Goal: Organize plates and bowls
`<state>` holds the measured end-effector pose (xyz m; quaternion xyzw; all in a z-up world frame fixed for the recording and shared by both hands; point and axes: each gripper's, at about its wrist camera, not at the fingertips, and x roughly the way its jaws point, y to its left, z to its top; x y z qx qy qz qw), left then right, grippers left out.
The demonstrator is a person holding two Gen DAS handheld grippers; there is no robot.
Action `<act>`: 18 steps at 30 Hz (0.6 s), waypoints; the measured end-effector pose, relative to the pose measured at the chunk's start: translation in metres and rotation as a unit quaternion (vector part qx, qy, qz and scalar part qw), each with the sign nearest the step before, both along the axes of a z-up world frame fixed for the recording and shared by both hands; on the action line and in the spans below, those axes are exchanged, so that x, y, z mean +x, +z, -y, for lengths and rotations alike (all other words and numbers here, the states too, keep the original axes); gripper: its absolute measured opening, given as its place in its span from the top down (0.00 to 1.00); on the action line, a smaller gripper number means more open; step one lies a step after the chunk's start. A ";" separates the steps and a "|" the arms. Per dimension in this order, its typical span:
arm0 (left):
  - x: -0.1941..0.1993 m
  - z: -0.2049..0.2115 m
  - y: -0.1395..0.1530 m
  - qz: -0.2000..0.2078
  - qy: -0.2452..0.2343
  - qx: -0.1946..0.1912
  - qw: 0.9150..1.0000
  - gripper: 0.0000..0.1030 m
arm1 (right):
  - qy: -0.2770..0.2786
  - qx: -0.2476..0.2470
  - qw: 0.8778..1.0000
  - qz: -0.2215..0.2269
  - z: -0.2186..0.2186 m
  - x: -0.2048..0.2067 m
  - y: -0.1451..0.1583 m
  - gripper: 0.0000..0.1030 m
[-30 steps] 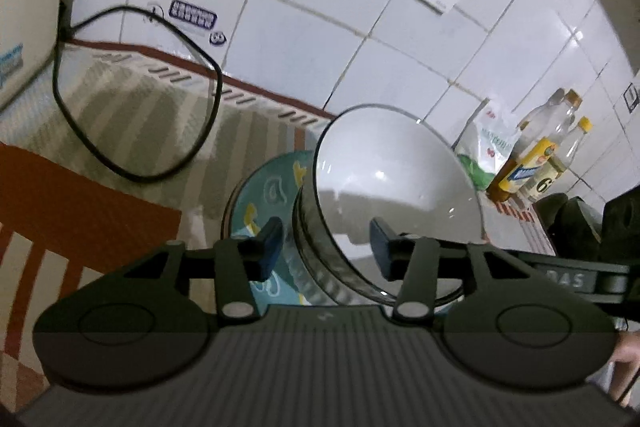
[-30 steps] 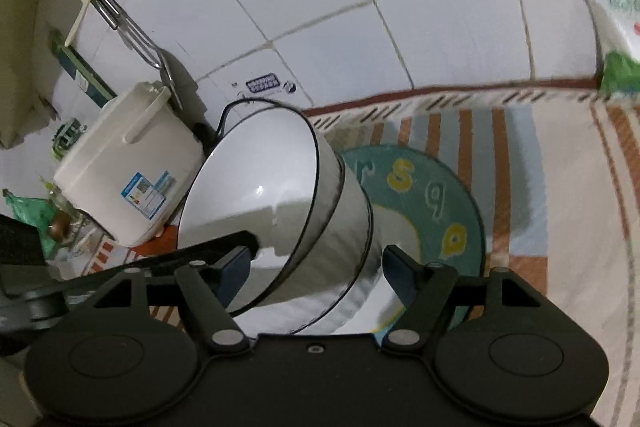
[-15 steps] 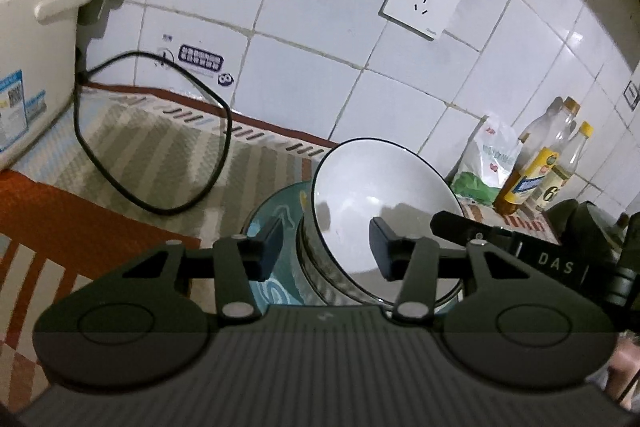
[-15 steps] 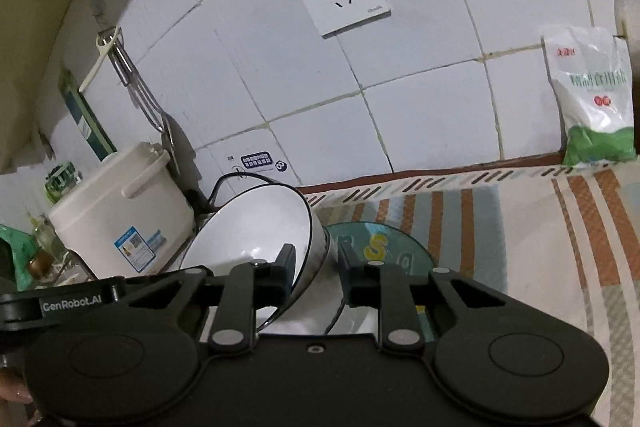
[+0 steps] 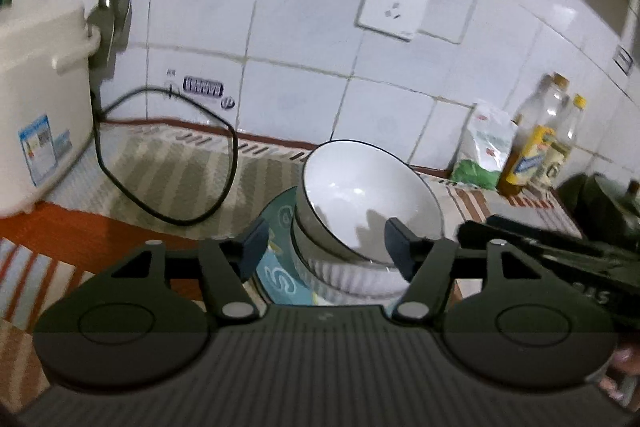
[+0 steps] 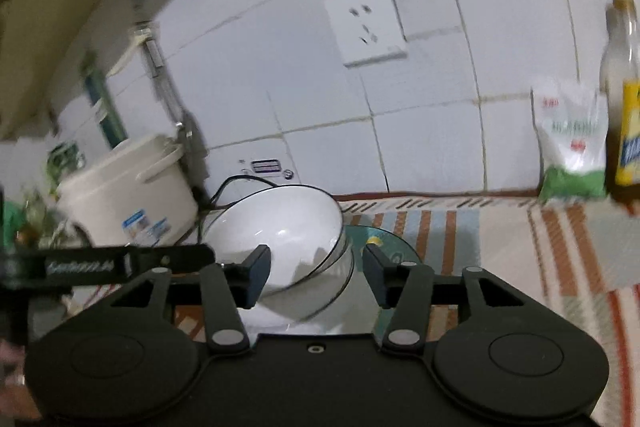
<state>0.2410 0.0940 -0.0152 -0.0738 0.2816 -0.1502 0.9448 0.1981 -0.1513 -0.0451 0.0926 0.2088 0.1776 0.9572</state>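
The table, under its striped cloth, carries one stack near the tiled wall: a teal patterned plate at the bottom, then white bowls, the top one tilted in the one below. Stacking looks largely done; the tilted bowl may need settling. The left gripper and right gripper hang before the stack, jaws opening, gripping nothing.

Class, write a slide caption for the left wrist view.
Open left tool before stacked white bowls on a patterned plate.
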 end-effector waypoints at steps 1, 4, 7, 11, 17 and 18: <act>-0.009 0.002 0.003 0.010 -0.002 0.012 1.000 0.32 | -0.001 -0.007 1.000 0.007 0.001 -0.010 0.003 0.36; -0.037 0.011 0.014 0.042 -0.011 0.053 0.998 0.29 | -0.009 -0.029 0.999 0.027 0.002 -0.038 0.014 0.34; -0.066 0.017 0.028 0.075 -0.015 0.078 0.994 0.22 | -0.024 -0.063 0.996 0.056 0.000 -0.068 0.026 0.25; -0.102 0.022 0.042 0.103 -0.017 0.087 0.991 0.15 | -0.037 -0.089 0.992 0.083 0.001 -0.103 0.040 0.23; -0.151 0.024 0.049 0.122 0.001 0.093 0.988 0.04 | -0.058 -0.108 0.987 0.101 0.000 -0.151 0.046 0.16; -0.158 0.024 0.049 0.125 0.006 0.096 0.988 0.03 | -0.063 -0.111 0.987 0.102 0.000 -0.158 0.047 0.14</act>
